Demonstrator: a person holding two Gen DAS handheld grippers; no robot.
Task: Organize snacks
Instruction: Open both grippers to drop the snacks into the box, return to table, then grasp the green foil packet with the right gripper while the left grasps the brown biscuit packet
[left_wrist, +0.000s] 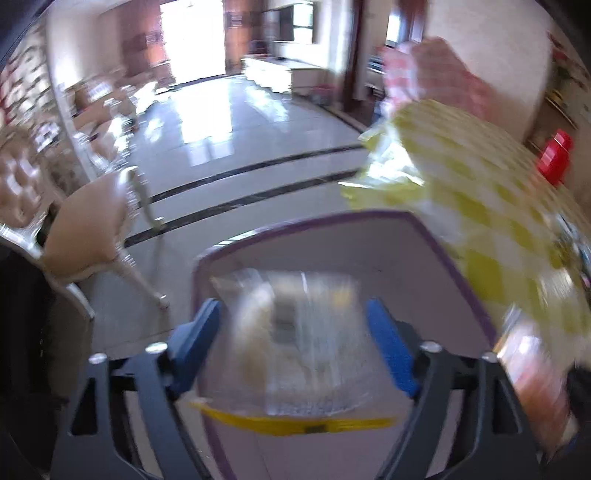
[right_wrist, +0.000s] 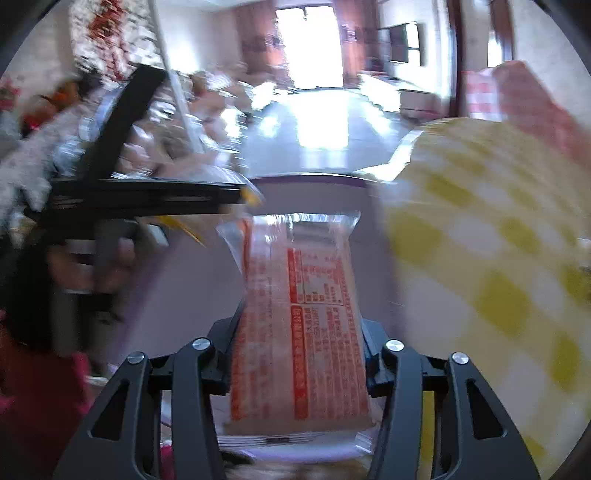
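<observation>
Above the purple-edged tray (left_wrist: 436, 236), the left claw (left_wrist: 295, 332) grips a clear snack packet (left_wrist: 295, 343) crosswise, while the right claw (right_wrist: 299, 339) pinches an orange-printed packet (right_wrist: 303, 332) pointing lengthwise toward the tray's far rim.

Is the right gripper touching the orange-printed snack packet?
Touching. The right wrist view shows the right gripper pinching the orange-printed snack packet from both sides, and the wrapper narrows where it is squeezed.

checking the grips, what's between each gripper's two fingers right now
Left wrist view: a clear snack packet with a yellow strip sits between the left gripper fingers. Right wrist view: an orange-printed packet fills the right gripper.
</observation>
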